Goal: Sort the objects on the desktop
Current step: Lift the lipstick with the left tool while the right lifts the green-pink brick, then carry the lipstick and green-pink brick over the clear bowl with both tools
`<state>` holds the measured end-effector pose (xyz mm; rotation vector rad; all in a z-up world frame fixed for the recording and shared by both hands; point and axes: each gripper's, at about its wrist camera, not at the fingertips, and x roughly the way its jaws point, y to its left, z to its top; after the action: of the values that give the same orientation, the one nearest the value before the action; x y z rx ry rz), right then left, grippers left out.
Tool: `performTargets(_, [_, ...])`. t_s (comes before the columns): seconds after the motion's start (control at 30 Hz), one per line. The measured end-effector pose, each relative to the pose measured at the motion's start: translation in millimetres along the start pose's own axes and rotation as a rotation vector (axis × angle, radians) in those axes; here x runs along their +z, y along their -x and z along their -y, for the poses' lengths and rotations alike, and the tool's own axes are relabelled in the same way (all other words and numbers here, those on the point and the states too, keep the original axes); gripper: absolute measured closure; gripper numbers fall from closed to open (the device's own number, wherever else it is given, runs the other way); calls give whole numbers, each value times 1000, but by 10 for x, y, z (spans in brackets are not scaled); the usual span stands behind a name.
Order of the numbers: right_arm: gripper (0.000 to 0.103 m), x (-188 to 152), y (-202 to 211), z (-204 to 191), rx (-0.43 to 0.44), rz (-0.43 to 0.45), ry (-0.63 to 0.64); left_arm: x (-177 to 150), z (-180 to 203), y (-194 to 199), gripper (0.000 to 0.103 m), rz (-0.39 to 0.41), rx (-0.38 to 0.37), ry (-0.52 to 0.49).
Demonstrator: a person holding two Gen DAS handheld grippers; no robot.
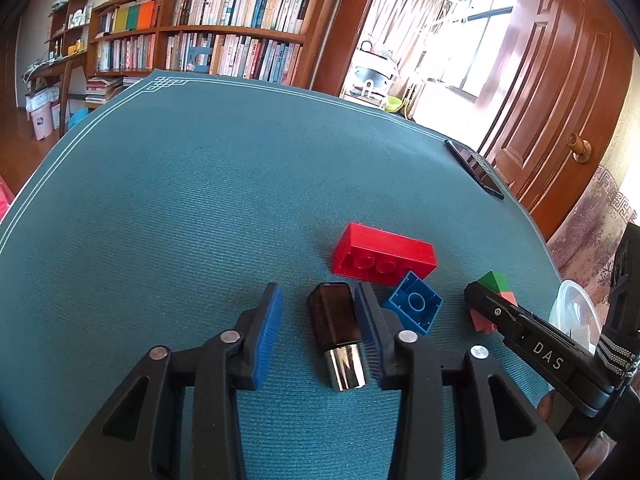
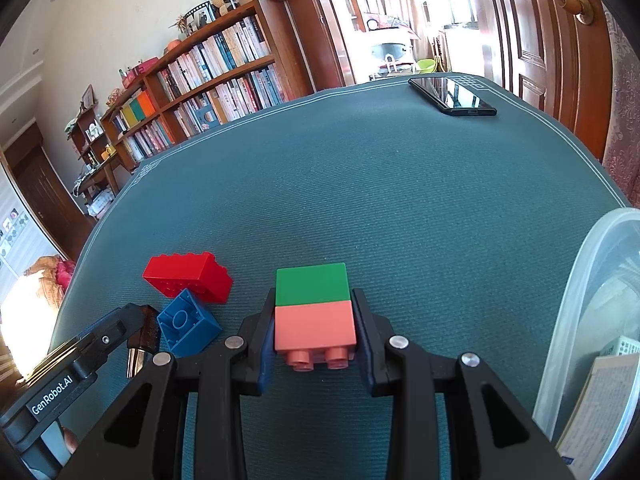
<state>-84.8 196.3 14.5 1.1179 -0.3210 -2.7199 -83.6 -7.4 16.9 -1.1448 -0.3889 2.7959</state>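
Left wrist view: the left gripper (image 1: 320, 320) stands apart over the green mat (image 1: 200, 200), a dark brown bottle with a silver cap (image 1: 338, 332) lying between its 2 pads, close against the right pad and clear of the left. Just beyond its right finger lie a blue brick (image 1: 414, 306) and a red brick (image 1: 384, 256).

Right wrist view: the right gripper (image 2: 314, 332) is clamped narrow on a green-and-pink brick stack (image 2: 314, 312), pads pressing the pink half. To its right stands a clear plastic tub (image 2: 580, 320); far ahead lies a phone (image 2: 452, 96)
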Motion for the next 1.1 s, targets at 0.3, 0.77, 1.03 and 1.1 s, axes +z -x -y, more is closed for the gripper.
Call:
performTargets(0.3, [66,-3,9,19,4,1,-3,-16,45,-44,49,-20,-29,-13])
performTargets(0.77, [66,-14,33,13,-7,15,0,-24,197,-56,80,-6,-3,-82])
performTargets(1.03, [66,-9,131,-25,-18,64,23,-26,211,151,81,85,24,-94])
performTargets(1.1, [66,-8,167,-35,-24,80,30,-21,201,174,81,94,23,-91])
